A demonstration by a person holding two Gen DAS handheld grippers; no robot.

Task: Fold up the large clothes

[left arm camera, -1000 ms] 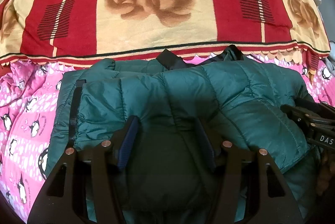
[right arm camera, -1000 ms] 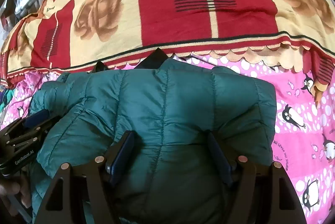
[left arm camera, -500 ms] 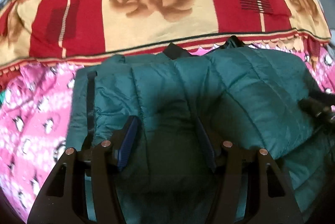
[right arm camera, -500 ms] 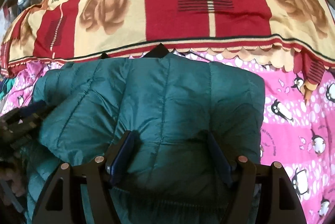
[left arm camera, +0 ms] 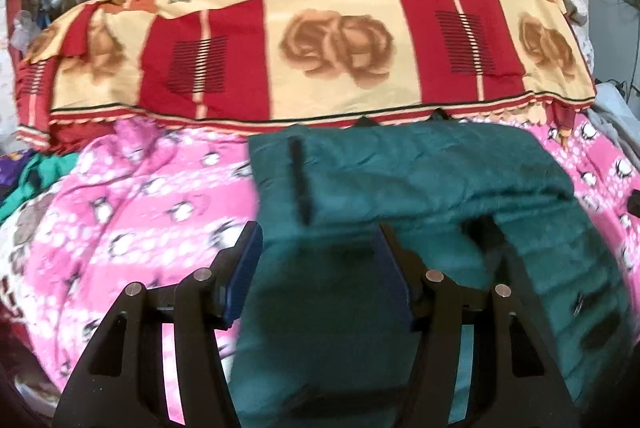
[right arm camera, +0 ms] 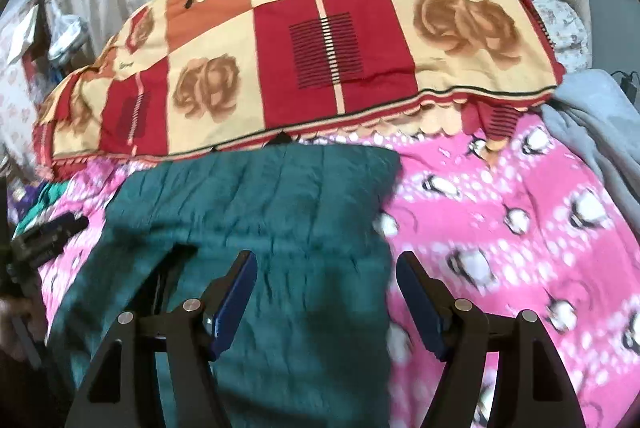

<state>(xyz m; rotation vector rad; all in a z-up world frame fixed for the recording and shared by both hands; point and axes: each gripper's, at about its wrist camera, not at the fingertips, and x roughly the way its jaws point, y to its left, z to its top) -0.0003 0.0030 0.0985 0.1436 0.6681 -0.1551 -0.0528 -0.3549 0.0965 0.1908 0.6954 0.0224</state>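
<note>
A dark green quilted jacket [left arm camera: 420,172] lies folded on the pink penguin bedspread [left arm camera: 140,212], its black collar against the patterned blanket behind. My left gripper [left arm camera: 320,268] hovers open above the jacket's near left part, with nothing pinched between its blue pads. In the right wrist view the jacket [right arm camera: 260,196] fills the lower left. My right gripper [right arm camera: 324,292] is open over the jacket's right edge, one finger above pink bedspread [right arm camera: 500,228]. The left gripper [right arm camera: 44,236] shows at the far left of that view, with a hand [right arm camera: 16,316] below it.
A red, cream and orange rose-patterned blanket [left arm camera: 320,40] is heaped across the back of the bed. Grey cloth [right arm camera: 592,116] lies at the right edge. Green and purple clothes [left arm camera: 24,180] sit at the left. Pale curtains hang behind.
Both grippers have drawn back and risen off the jacket they were pressing on. The jacket now looks smaller and flatter, and more of the pink bedspread shows beside it.
</note>
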